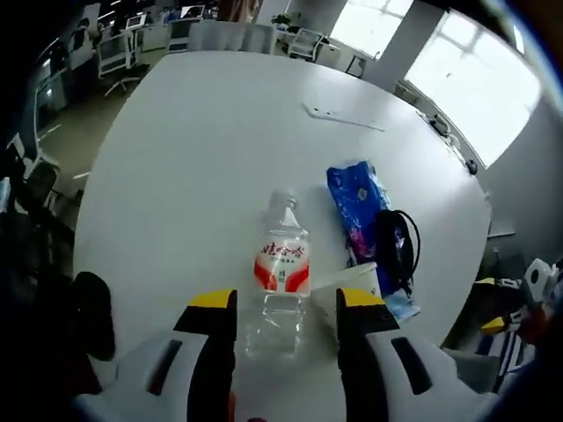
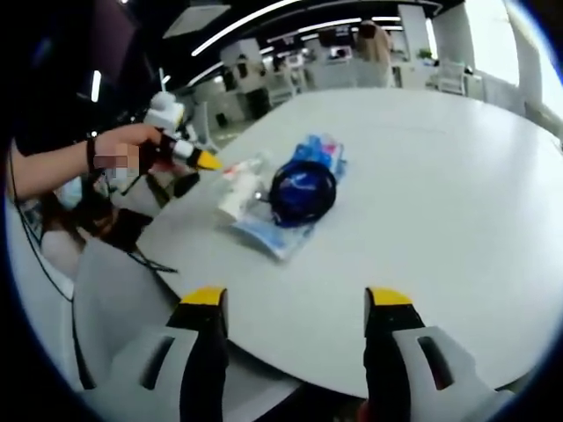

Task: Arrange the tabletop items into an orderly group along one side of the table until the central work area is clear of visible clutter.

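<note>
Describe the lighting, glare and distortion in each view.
Left gripper view: bright windows blow out at upper right, the white table is evenly lit, the water bottle is sharp, and fisheye bends the table edge. Right gripper view: a dim room with ceiling light strips, window glare at upper right, and the left gripper looks soft and small near the curved rim.

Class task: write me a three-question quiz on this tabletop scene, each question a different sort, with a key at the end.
1. True or false: the water bottle lies on the table between the open jaws of the left claw.
2. What sits on the blue packet? A) coiled black cable B) a mug C) a book
3. Fill in: the right claw is open and holds ____.

Key: 1 true; 2 A; 3 nothing.
</note>
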Demonstrator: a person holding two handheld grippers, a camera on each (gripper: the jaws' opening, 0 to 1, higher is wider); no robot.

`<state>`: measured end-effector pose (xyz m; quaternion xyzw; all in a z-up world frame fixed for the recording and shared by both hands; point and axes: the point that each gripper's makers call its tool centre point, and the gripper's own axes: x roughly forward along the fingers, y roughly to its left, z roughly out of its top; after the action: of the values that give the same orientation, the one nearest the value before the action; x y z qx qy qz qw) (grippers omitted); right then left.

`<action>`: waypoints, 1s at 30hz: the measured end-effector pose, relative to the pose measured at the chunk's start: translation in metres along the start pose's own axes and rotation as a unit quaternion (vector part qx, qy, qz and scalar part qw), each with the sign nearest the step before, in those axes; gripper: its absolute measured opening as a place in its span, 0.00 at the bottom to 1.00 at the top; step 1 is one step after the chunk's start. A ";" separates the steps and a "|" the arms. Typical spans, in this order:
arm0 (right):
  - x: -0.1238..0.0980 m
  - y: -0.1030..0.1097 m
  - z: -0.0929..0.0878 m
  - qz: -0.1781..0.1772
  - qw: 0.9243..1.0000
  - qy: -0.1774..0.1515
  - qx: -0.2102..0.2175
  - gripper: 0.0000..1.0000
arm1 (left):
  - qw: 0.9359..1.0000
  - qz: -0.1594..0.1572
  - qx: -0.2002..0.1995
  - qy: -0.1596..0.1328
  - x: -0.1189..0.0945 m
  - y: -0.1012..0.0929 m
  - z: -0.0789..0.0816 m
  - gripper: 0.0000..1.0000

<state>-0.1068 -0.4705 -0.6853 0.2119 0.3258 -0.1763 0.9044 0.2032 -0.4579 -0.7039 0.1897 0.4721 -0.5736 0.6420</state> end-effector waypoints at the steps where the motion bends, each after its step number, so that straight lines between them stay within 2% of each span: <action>1: 0.000 0.000 -0.001 0.002 1.000 0.002 0.001 0.61 | 1.000 -0.003 0.000 0.008 0.002 -0.001 -0.001 0.45; 5: 0.001 -0.001 -0.004 0.002 1.000 0.006 0.002 0.60 | 0.999 -0.017 -0.008 0.050 0.010 -0.006 -0.006 0.45; 19: -0.003 -0.005 -0.009 0.001 1.000 0.012 0.013 0.58 | 0.998 0.004 -0.003 0.070 0.038 0.004 0.011 0.43; 30: -0.005 -0.010 -0.004 0.000 1.000 0.008 0.016 0.58 | 0.996 0.010 0.009 0.088 0.058 0.003 0.011 0.44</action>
<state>-0.1173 -0.4762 -0.6877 0.2276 0.3299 -0.1797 0.8984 0.2039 -0.4979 -0.7472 0.2499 0.5193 -0.5523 0.6024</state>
